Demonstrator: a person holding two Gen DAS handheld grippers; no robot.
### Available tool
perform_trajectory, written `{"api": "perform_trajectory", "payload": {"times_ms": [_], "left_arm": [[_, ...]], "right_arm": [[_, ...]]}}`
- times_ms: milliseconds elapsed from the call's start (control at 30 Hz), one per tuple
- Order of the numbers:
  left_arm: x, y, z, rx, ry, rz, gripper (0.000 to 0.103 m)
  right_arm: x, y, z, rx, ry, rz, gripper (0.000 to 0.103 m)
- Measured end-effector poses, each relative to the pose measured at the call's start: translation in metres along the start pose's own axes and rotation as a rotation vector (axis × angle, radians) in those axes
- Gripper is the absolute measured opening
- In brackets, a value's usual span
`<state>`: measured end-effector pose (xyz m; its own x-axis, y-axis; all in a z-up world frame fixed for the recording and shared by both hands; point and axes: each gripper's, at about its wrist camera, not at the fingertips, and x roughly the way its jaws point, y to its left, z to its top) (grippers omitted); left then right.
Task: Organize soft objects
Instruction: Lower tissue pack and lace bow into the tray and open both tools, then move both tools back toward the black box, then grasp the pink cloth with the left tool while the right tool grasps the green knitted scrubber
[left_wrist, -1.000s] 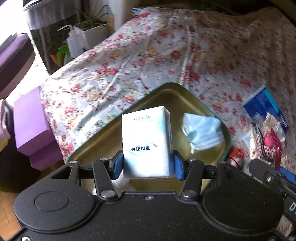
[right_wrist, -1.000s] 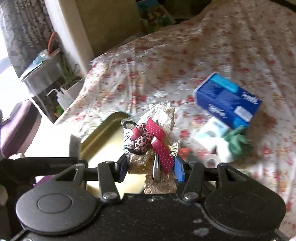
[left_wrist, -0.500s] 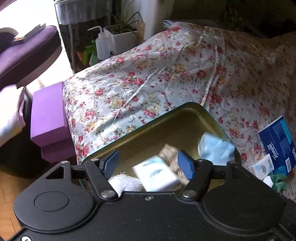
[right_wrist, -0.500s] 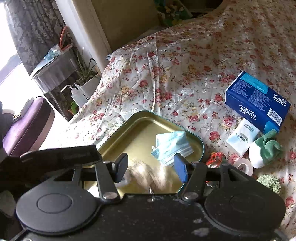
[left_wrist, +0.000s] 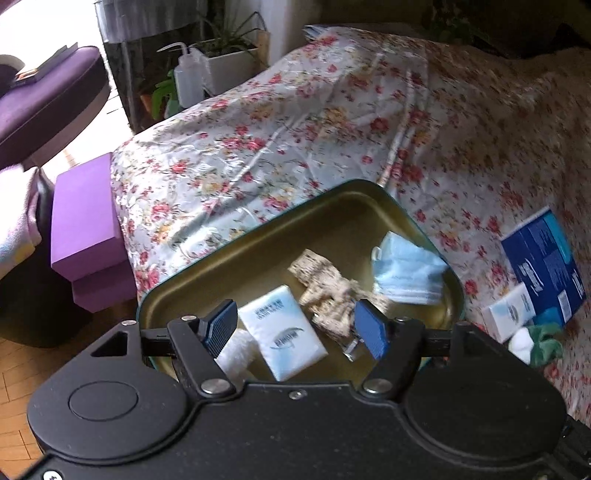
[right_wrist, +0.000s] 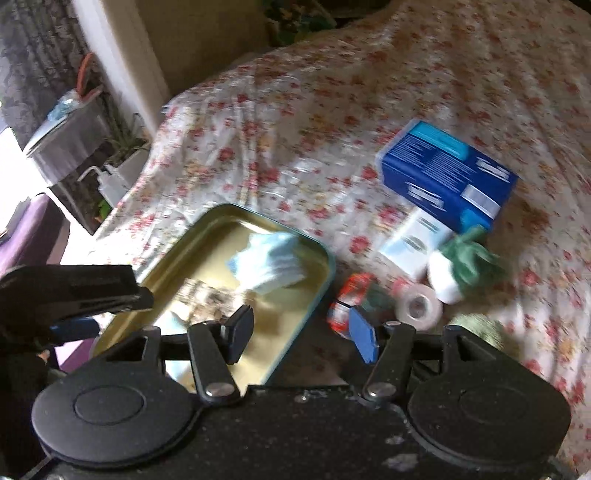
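Hovering over the near edge of the gold tray (left_wrist: 258, 236), the left gripper (left_wrist: 295, 328) has its blue pads spread wide and grips nothing; a white tissue pack (left_wrist: 282, 332) lies flat on the tray floor between and below them. Beside it in the tray sit a crinkled gift packet (left_wrist: 328, 291), a blue face mask (left_wrist: 406, 273) toward the far right corner, and a white fluffy piece (left_wrist: 236, 350) at the lower left, partly hidden by the gripper.

The right gripper (right_wrist: 301, 328) is likewise spread and empty, poised over the tray's right rim (right_wrist: 325, 266). What is left to gather lies on the floral bedspread (right_wrist: 295, 129) to the right of centre in the right wrist view: a red-and-white wrapped item (right_wrist: 347, 299) just off the tray's edge, a white tape roll (right_wrist: 419, 306), a green-and-white sock bundle (right_wrist: 461, 262), a small white tissue pack (right_wrist: 413, 240) and a blue tissue box (right_wrist: 447, 177) behind it.

The red-and-white item sits nearly touching the right gripper's right pad, so the right hand is clearly the nearer one for the next pick; the left stands well apart across the tray. Blur hides that item's long axis. The small tissue pack's long axis runs from lower left to upper right, so a grasp across its short sides would probably need a turn of the wrist.
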<state>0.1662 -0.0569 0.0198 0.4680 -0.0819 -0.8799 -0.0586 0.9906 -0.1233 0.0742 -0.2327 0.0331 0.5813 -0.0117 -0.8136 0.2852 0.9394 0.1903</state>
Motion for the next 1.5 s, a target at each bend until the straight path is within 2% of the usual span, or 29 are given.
{"api": "perform_trajectory", "payload": {"times_ms": [233, 433, 533, 600, 667, 800, 900, 1000, 1033, 1200, 1267, 1367, 1433, 1500], "left_arm": [[-0.006, -0.03, -0.015, 0.108, 0.005, -0.047, 0.066], [-0.011, -0.056, -0.031, 0.234, -0.001, -0.107, 0.066], [-0.02, -0.068, -0.038, 0.301, -0.034, -0.139, 0.066], [-0.025, -0.075, -0.045, 0.359, -0.078, -0.145, 0.066], [-0.025, -0.079, -0.048, 0.373, -0.087, -0.158, 0.066], [-0.02, -0.082, -0.054, 0.348, -0.065, -0.209, 0.071], [-0.02, -0.086, -0.061, 0.356, -0.087, -0.192, 0.074], [-0.019, -0.089, -0.068, 0.379, -0.1, -0.16, 0.084], [-0.017, -0.088, -0.069, 0.38, -0.098, -0.158, 0.087], [-0.011, -0.081, -0.073, 0.377, -0.052, -0.172, 0.088], [-0.008, -0.078, -0.073, 0.363, -0.029, -0.177, 0.088], [-0.006, -0.075, -0.073, 0.354, 0.0, -0.185, 0.088], [-0.005, -0.076, -0.074, 0.368, 0.01, -0.182, 0.088], [-0.004, -0.077, -0.077, 0.381, 0.022, -0.189, 0.088]], "right_arm": [[-0.003, -0.049, -0.015, 0.096, 0.004, -0.089, 0.06], [0.0, -0.1, -0.025, 0.195, 0.001, -0.206, 0.061], [0.005, -0.122, -0.028, 0.236, 0.0, -0.26, 0.061], [0.011, -0.132, -0.029, 0.257, 0.003, -0.276, 0.062], [0.015, -0.138, -0.029, 0.27, 0.004, -0.275, 0.063], [0.028, -0.141, -0.027, 0.27, 0.001, -0.265, 0.071], [0.037, -0.136, -0.025, 0.258, -0.005, -0.26, 0.081], [0.046, -0.131, -0.021, 0.234, -0.006, -0.275, 0.094], [0.049, -0.128, -0.021, 0.222, -0.008, -0.279, 0.096], [0.067, -0.122, -0.019, 0.16, -0.002, -0.328, 0.102], [0.074, -0.122, -0.019, 0.148, 0.012, -0.352, 0.102], [0.082, -0.129, -0.021, 0.151, 0.035, -0.313, 0.097], [0.088, -0.136, -0.022, 0.172, 0.063, -0.275, 0.078], [0.09, -0.144, -0.024, 0.206, 0.083, -0.221, 0.069]]}}
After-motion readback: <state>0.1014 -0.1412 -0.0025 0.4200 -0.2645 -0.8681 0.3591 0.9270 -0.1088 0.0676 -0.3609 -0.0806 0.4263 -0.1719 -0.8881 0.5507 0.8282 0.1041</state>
